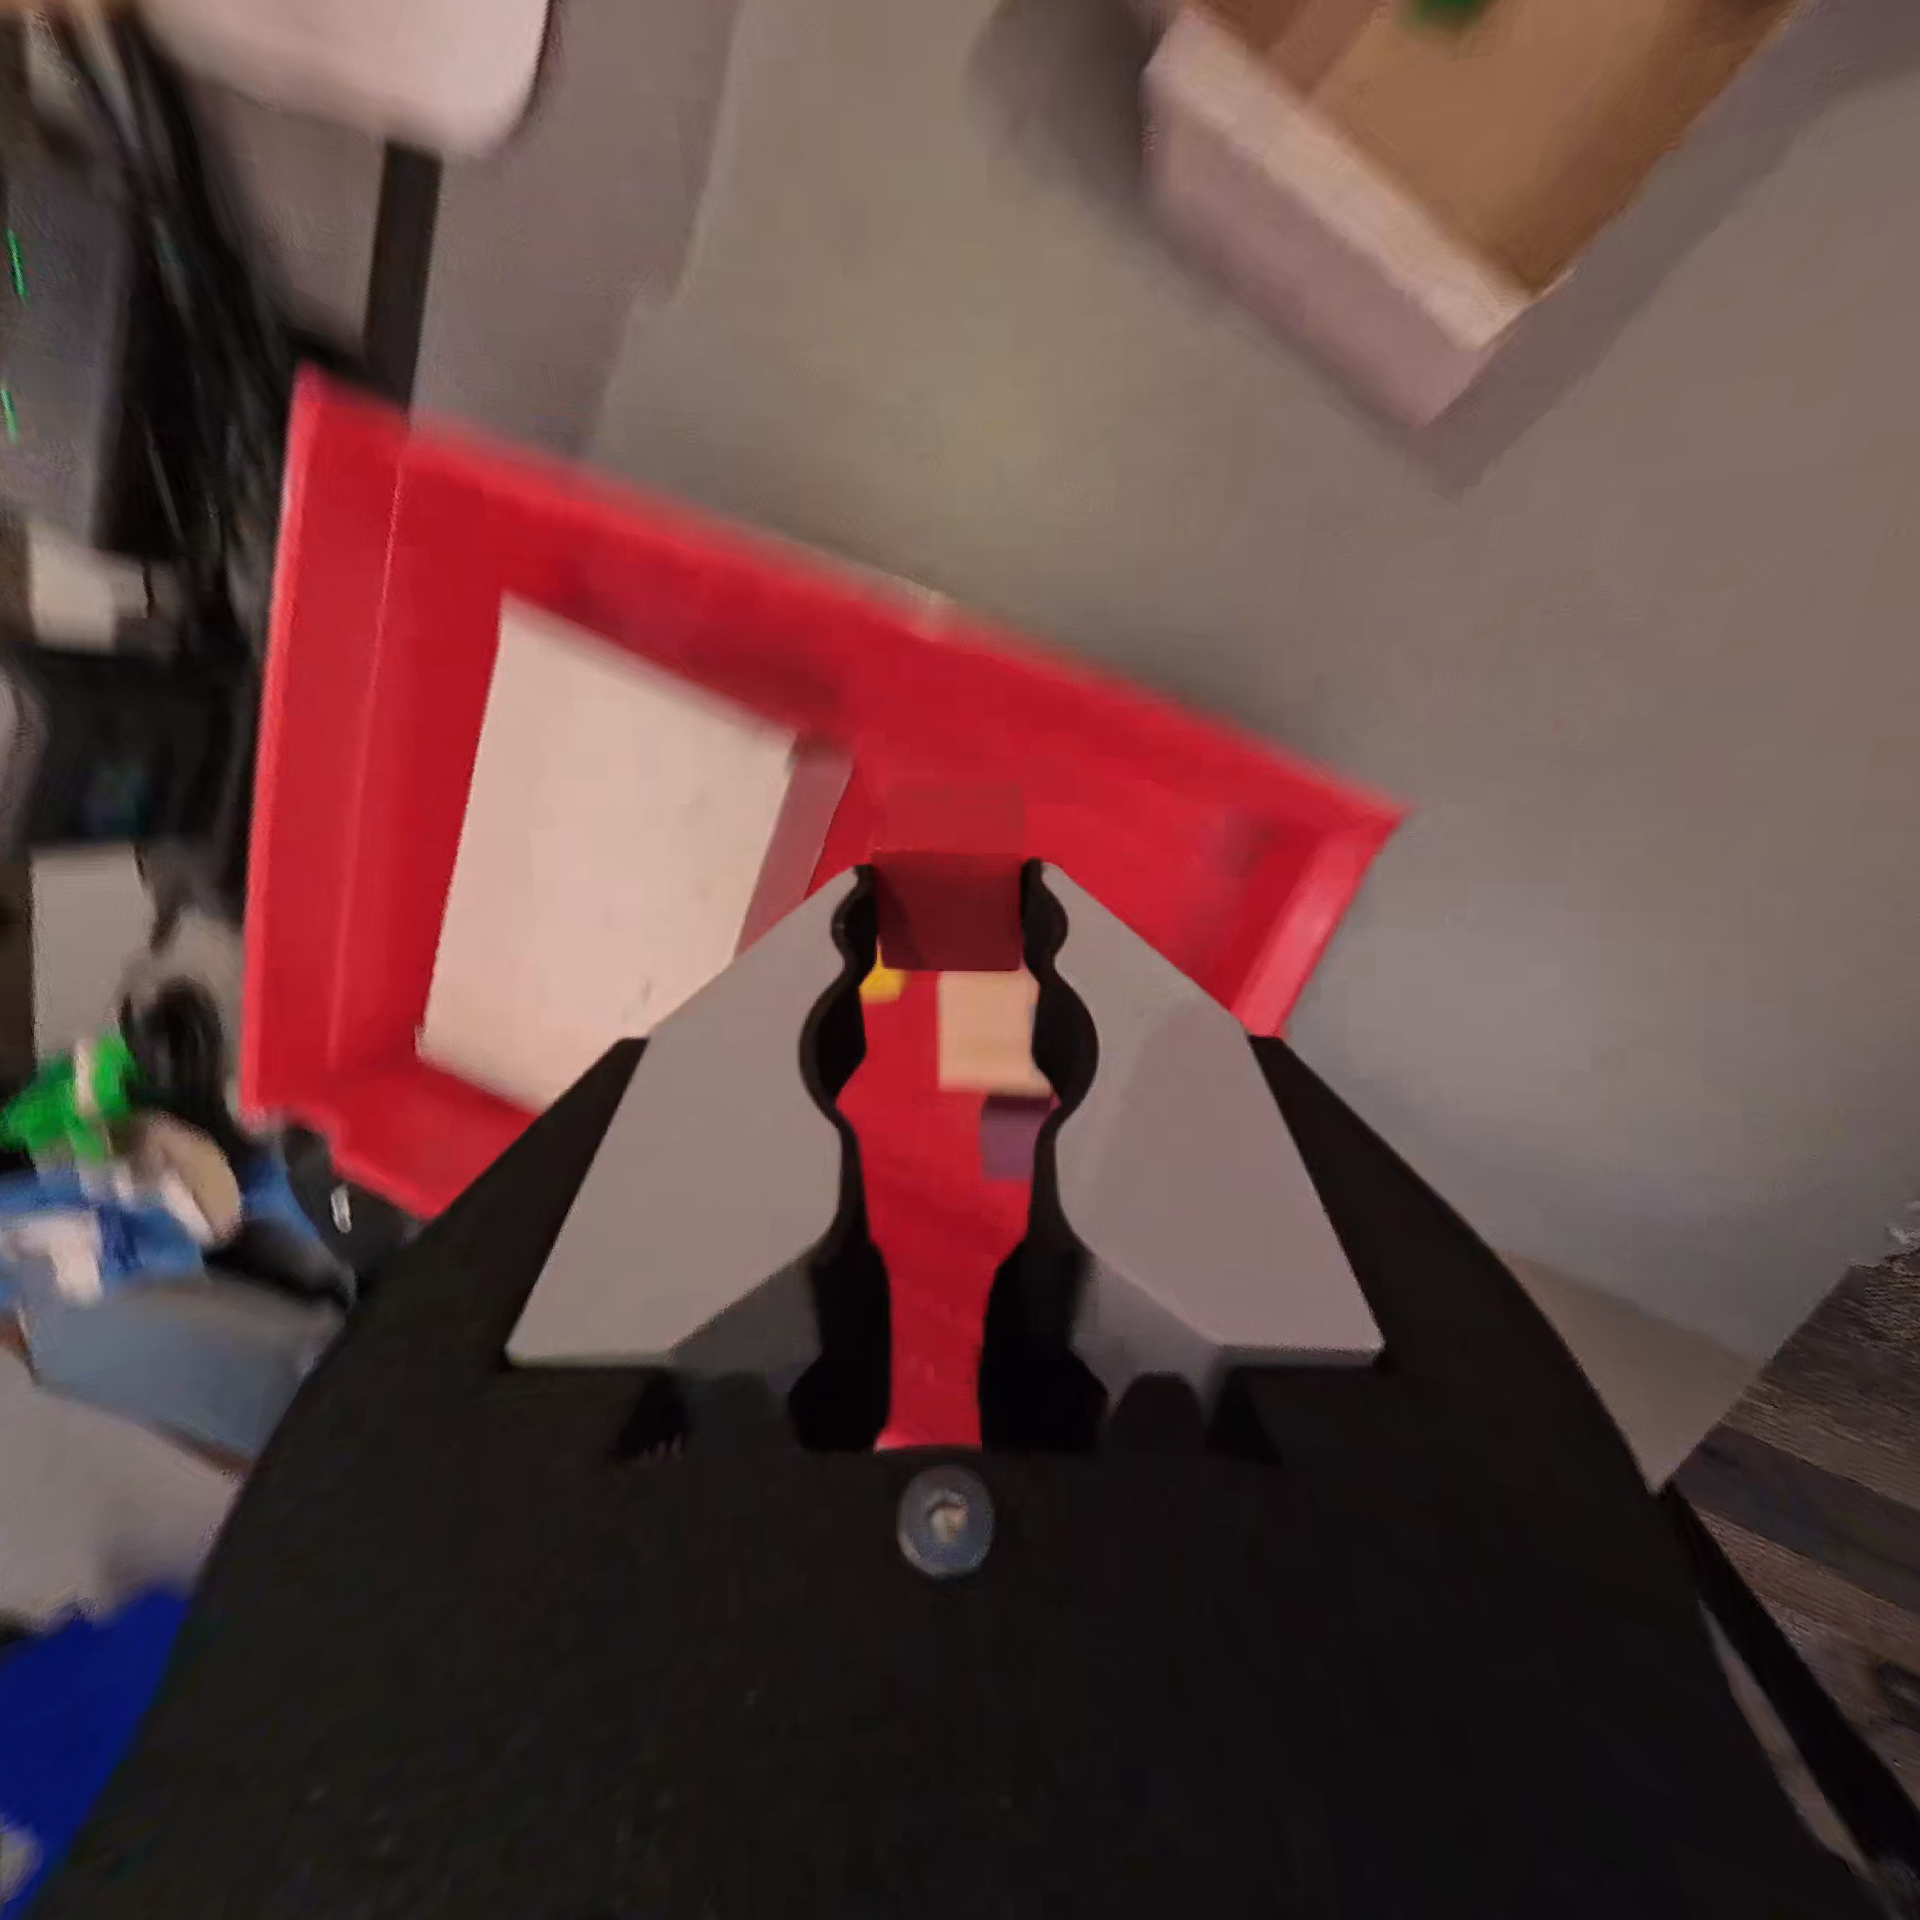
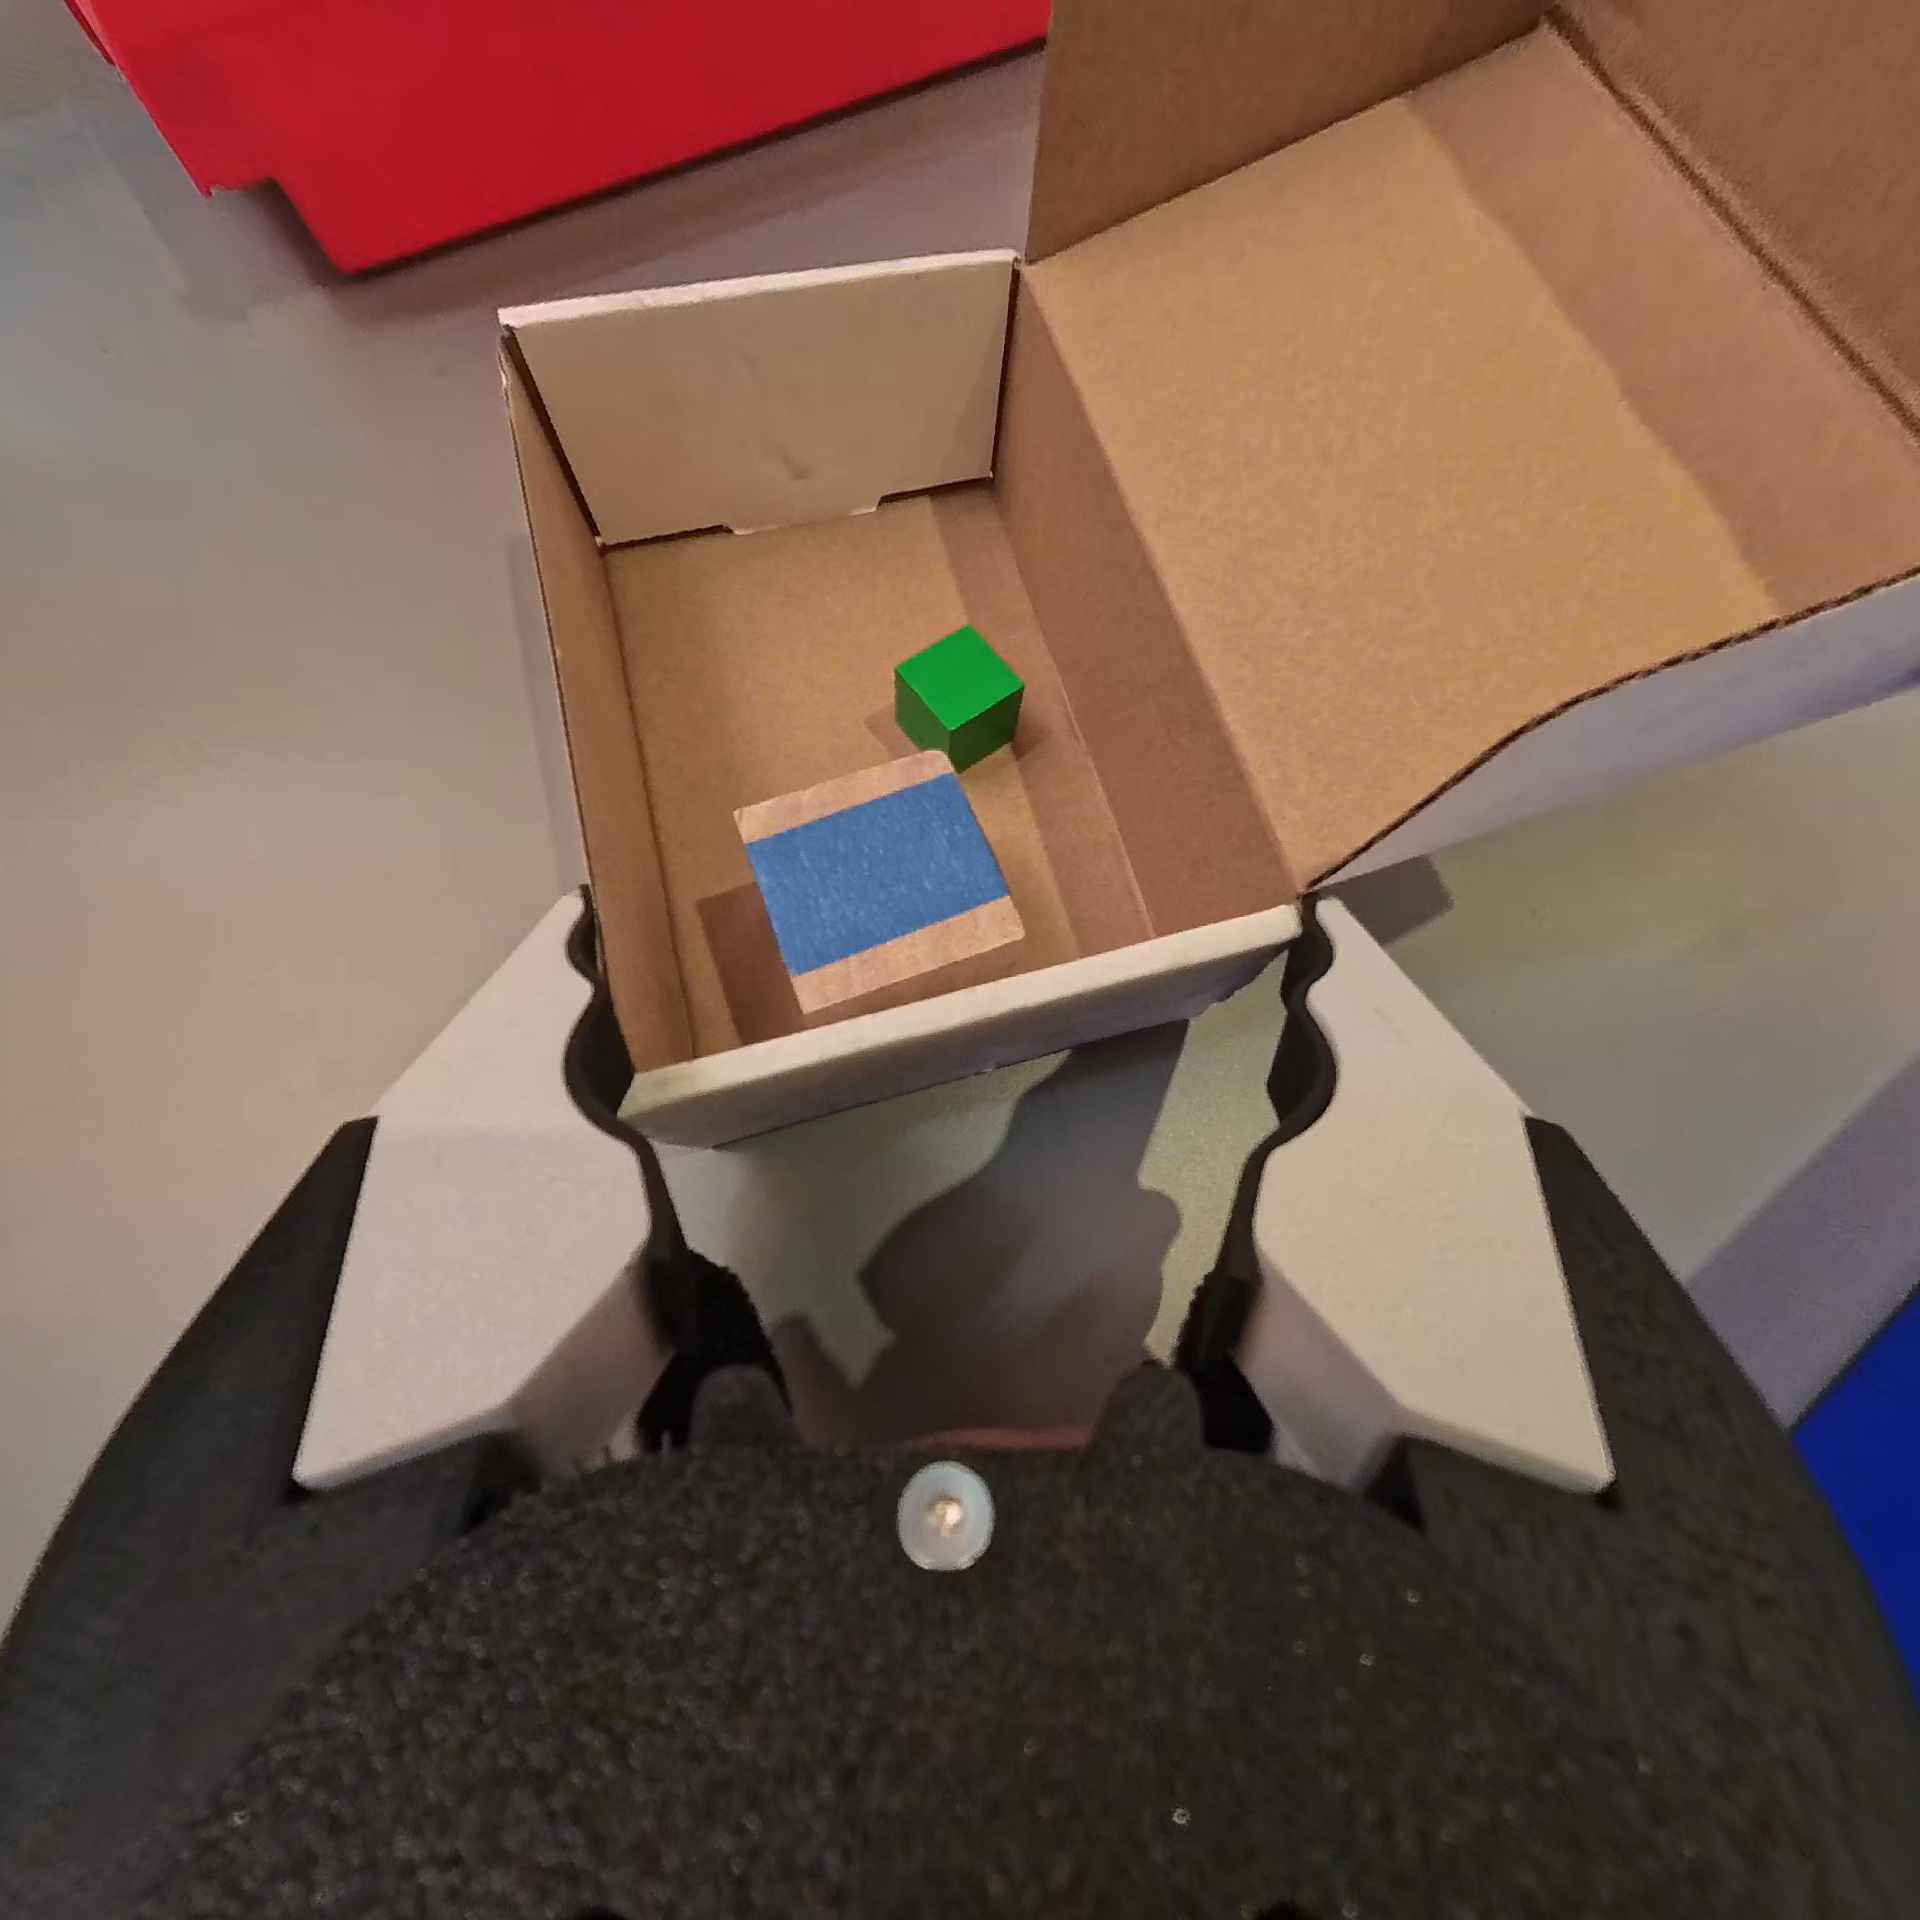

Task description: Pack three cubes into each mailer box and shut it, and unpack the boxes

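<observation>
In the blurred left wrist view my left gripper (image 1: 948,894) is shut on a dark red cube (image 1: 948,920), held above a red tray (image 1: 727,623). A closed white mailer box (image 1: 613,852) lies in the tray, with a tan cube (image 1: 987,1034), a purple cube (image 1: 1010,1138) and a bit of a yellow one (image 1: 883,985) below the fingers. In the right wrist view my right gripper (image 2: 945,935) is open and empty at the near wall of an open mailer box (image 2: 956,1029). A green cube (image 2: 958,696) and a wooden cube with blue tape (image 2: 878,894) lie inside.
The open box's lid (image 2: 1455,447) stands back to the right. The red tray's edge (image 2: 582,104) lies beyond the box on the grey table. The open box also shows at the top right of the left wrist view (image 1: 1330,208). Clutter sits off the table's left edge (image 1: 104,1195). The tips of one gripper are about 30 cm away from the tips of the other.
</observation>
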A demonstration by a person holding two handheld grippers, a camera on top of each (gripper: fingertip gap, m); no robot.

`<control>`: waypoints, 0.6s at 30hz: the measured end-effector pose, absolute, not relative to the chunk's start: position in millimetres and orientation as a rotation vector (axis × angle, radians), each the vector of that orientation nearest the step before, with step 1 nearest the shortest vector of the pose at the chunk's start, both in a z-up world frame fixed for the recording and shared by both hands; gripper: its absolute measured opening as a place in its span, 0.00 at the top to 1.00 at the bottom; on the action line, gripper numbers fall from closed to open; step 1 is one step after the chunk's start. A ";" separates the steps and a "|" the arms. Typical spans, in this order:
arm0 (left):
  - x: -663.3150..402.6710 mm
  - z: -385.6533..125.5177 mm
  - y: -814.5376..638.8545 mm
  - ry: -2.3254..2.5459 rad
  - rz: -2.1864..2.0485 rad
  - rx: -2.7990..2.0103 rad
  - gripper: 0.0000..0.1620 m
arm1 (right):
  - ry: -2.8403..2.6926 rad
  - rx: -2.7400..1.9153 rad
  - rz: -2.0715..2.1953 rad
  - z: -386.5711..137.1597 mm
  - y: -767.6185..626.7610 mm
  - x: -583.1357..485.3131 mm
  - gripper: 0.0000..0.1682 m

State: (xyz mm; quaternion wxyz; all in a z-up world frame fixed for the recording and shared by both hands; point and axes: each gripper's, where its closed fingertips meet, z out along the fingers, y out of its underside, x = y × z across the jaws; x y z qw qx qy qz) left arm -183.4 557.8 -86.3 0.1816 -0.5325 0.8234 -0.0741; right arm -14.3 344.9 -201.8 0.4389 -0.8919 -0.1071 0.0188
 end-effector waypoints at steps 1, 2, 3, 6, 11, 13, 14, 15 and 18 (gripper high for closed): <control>-169.2 -79.8 533.7 2.361 -0.266 -1.415 0.85 | -0.269 -2.218 0.045 -201.8 344.8 -14.4 0.25; -156.2 -77.2 510.4 2.403 -0.303 -1.333 0.85 | -0.269 -2.218 0.044 -201.8 344.8 -14.4 0.25; -143.9 -78.4 489.4 2.445 -0.321 -1.261 0.85 | -0.270 -2.218 0.044 -201.8 344.8 -14.4 0.25; -107.5 -98.0 442.8 2.558 -0.297 -1.103 0.84 | -0.273 -2.218 0.044 -201.8 344.8 -14.5 0.25; -68.8 -160.6 405.8 2.763 -0.231 -1.226 0.85 | -0.277 -2.222 0.046 -201.9 344.8 -14.5 0.25; -63.2 -181.8 404.2 2.815 -0.155 -1.257 0.84 | -0.277 -2.221 0.046 -201.9 344.9 -14.5 0.25; -60.6 -189.4 407.0 2.815 -0.113 -1.279 0.84 | -0.278 -2.220 0.047 -201.9 344.9 -14.6 0.25; -61.7 -195.5 408.8 2.827 -0.083 -1.317 0.85 | -0.279 -2.220 0.048 -201.9 344.9 -14.6 0.25; -65.3 -206.7 412.1 2.838 -0.061 -1.399 0.85 | -0.286 -2.218 0.053 -201.8 345.0 -14.7 0.25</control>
